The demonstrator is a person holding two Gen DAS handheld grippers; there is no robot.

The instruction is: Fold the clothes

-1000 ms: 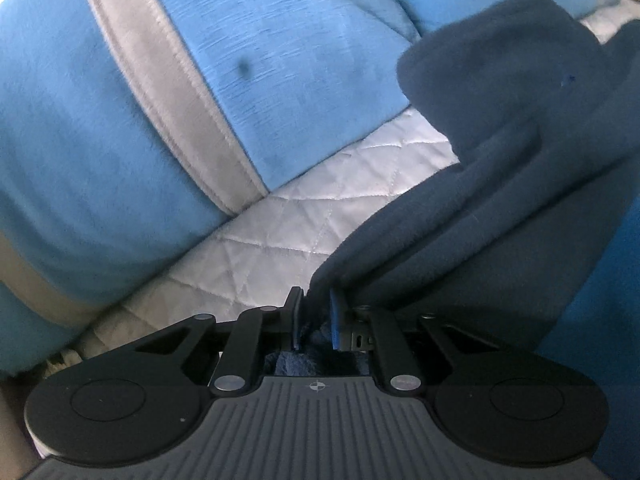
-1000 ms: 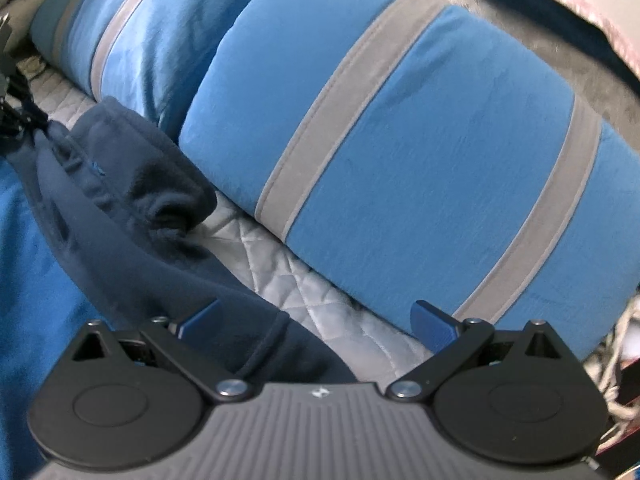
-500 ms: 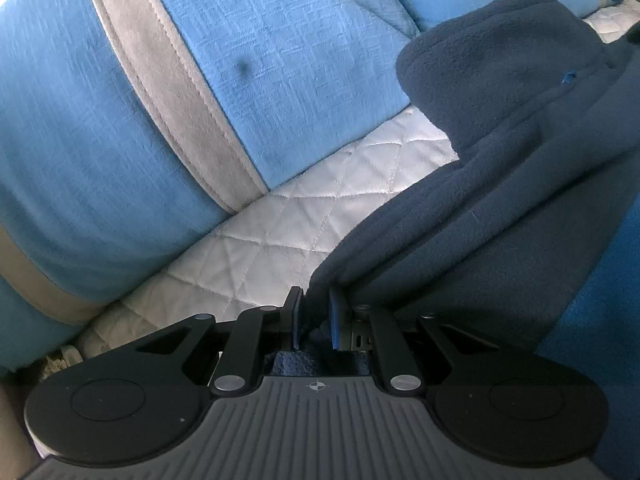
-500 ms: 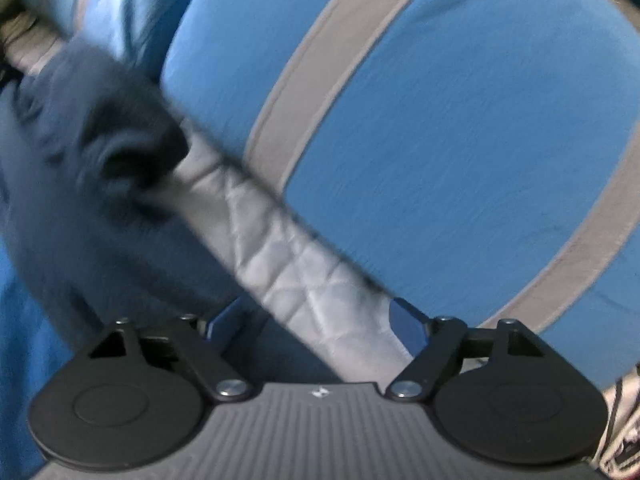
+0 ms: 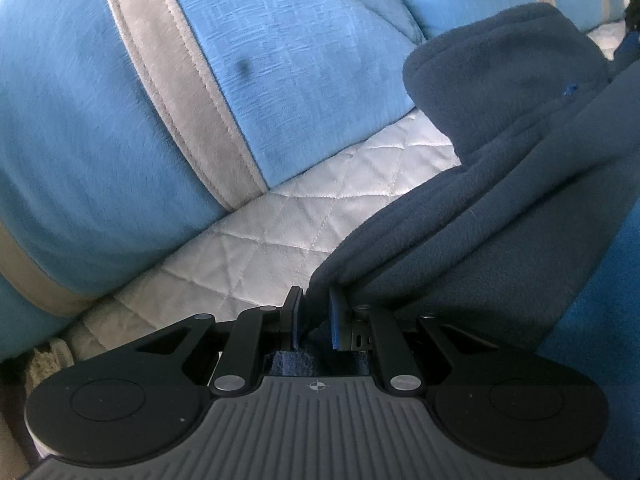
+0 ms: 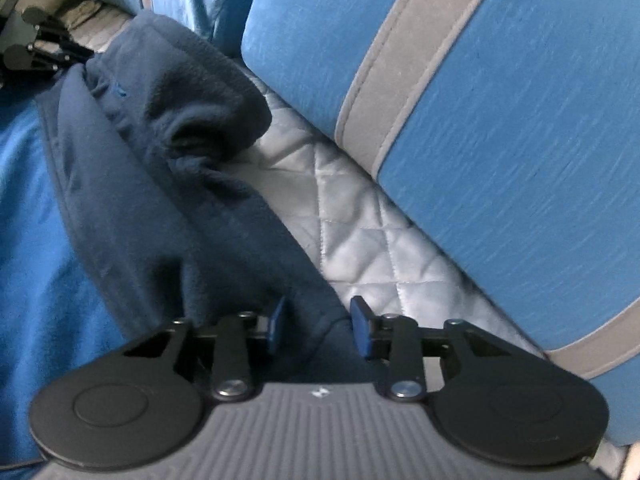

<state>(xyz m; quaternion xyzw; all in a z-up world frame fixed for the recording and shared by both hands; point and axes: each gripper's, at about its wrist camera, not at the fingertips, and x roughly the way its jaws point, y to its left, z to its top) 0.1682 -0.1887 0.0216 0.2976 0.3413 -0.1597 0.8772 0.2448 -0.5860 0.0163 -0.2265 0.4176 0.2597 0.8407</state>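
A navy fleece garment lies bunched on a white quilted cover, its folded end against the cushions. My left gripper is shut on one edge of the fleece, with cloth pinched between the blue pads. In the right wrist view the same garment runs down to my right gripper. Its jaws are closing with a corner of the fleece between them. The right pad still stands a little off the cloth. The left gripper's black linkage shows at the garment's far end.
Large blue cushions with grey stripes press close along the quilted cover. Bright blue smooth cloth borders the fleece on the side away from the cushions.
My right gripper has come down and forward to the garment's corner, and its jaws have narrowed from wide open to close around the fleece. The left gripper has kept its grip and place.
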